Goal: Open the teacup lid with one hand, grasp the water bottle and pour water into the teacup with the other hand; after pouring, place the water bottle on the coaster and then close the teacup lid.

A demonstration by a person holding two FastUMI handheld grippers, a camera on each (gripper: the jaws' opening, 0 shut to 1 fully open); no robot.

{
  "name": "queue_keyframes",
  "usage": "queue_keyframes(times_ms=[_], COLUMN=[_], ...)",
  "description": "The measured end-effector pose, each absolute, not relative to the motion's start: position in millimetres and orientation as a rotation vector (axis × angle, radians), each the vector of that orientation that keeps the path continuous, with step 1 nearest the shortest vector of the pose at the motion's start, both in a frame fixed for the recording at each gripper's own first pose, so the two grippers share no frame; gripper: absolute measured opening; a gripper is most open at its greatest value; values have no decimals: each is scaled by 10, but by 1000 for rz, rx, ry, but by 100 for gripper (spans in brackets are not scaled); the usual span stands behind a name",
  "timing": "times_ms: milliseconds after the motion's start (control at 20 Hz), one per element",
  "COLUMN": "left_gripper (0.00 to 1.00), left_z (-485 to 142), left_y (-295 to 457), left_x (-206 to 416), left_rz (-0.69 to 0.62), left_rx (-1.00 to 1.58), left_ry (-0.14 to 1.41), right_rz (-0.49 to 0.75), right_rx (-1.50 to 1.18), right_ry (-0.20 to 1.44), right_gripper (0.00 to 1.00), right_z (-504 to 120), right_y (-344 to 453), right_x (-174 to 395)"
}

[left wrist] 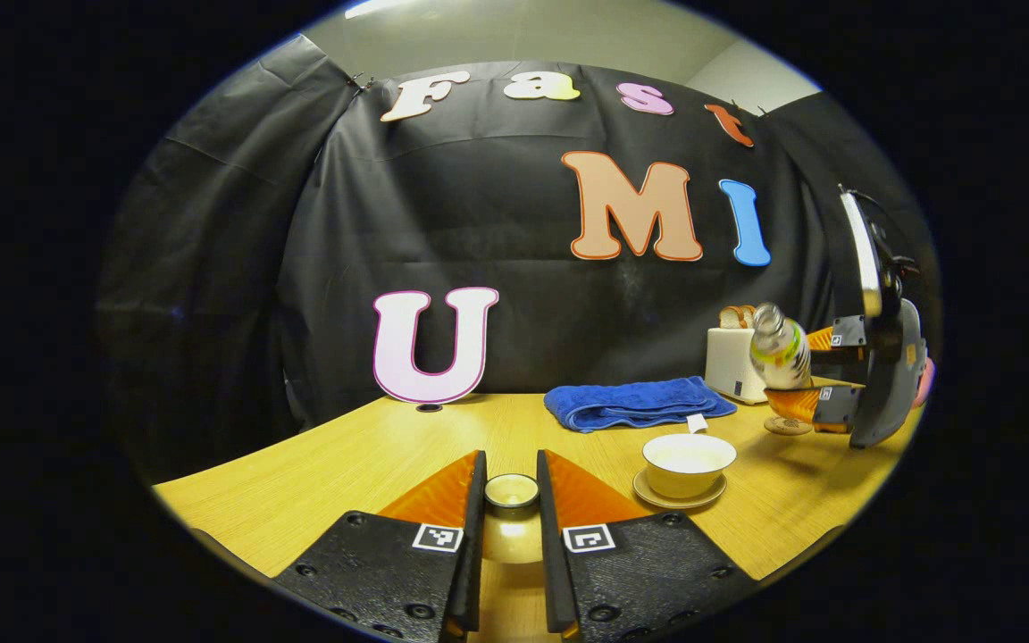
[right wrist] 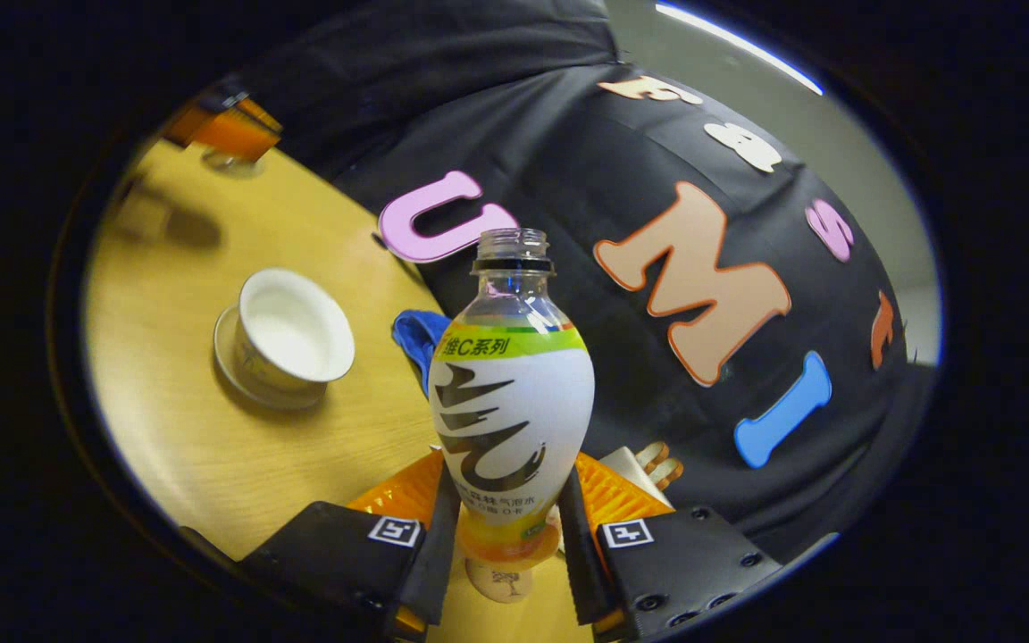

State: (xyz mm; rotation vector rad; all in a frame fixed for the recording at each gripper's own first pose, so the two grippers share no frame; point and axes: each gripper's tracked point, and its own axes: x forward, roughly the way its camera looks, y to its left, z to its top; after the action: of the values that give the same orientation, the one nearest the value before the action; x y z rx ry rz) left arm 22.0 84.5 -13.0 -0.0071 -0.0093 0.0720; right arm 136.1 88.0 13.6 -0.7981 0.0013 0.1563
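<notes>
Right gripper view: uncapped water bottle (right wrist: 512, 393), tilted, seemingly empty.

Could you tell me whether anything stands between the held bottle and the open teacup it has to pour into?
Nothing visible does. The right gripper holds the uncapped water bottle above the table; the teacup sits uncovered on its saucer, with bare tabletop between. The lid is in the left gripper.

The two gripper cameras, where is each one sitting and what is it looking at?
Left gripper view: rides low over the table, looking level; its own gripper holds the teacup lid.
Right gripper view: rides tilted; its own gripper clamps the water bottle, with the coaster below.
Both share: the open teacup, blue towel, toaster, bottle.
</notes>
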Motion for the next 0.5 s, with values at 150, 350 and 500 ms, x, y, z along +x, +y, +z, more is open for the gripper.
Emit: queue_keyframes(times_ms=[150,350,500], left_gripper=[26,26,26], left_z=[-126,-125,-131], left_y=[849,845,840], left_x=[217,221,222], left_rz=[72,72,72], left_rx=[-7,-7,-7], left_ry=[-10,-10,-10], right_rz=[138,85,27], right_rx=[-569,-283,-94], right_ry=[12,38,60], right_gripper=[59,60,59], right_z=[264,256,190], right_y=[680,303,-21], right_x=[1450,1549,1681])
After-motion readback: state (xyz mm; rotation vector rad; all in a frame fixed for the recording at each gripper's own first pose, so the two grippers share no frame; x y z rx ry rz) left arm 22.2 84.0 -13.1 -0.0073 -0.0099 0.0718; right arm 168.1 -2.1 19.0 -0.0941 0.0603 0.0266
